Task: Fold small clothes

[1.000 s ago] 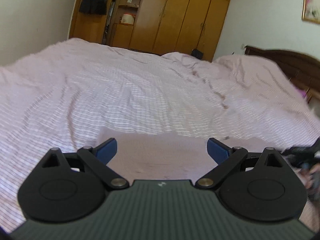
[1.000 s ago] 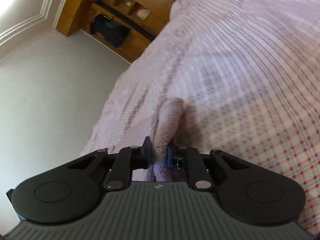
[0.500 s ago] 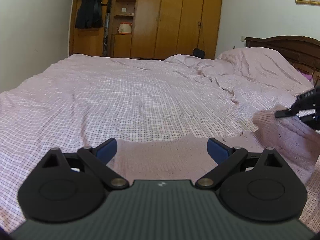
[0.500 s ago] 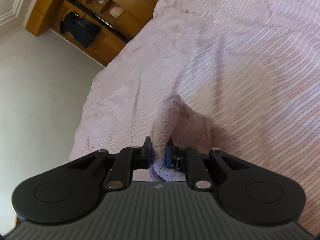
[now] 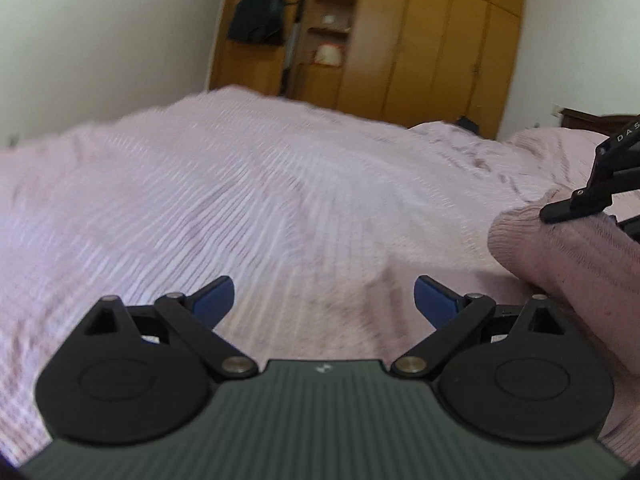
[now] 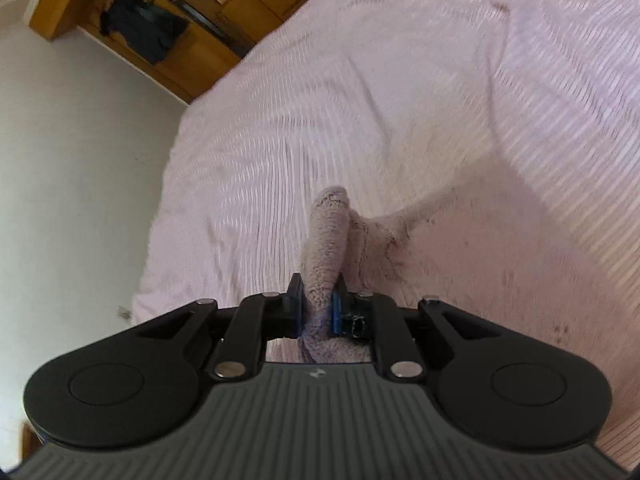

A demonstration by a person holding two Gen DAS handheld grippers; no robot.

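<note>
Right gripper pinches pink knit garment at lower centre; left gripper spread, empty. Risk: fabric slipping free.

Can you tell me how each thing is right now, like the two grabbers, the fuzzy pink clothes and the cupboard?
Right gripper: shut on the pink garment.
Left gripper: open, nothing between its fingers.
Pink garment: one part pinched and lifted, the rest lying on the bed.
Bed cover: spread out, wrinkled.
Wardrobe: doors closed.
Dark jacket: hanging up.

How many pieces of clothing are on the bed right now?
1: a pink sweater, lying near the bed's front edge, one fold lifted in the right tongs. Others may be out of view.
</note>
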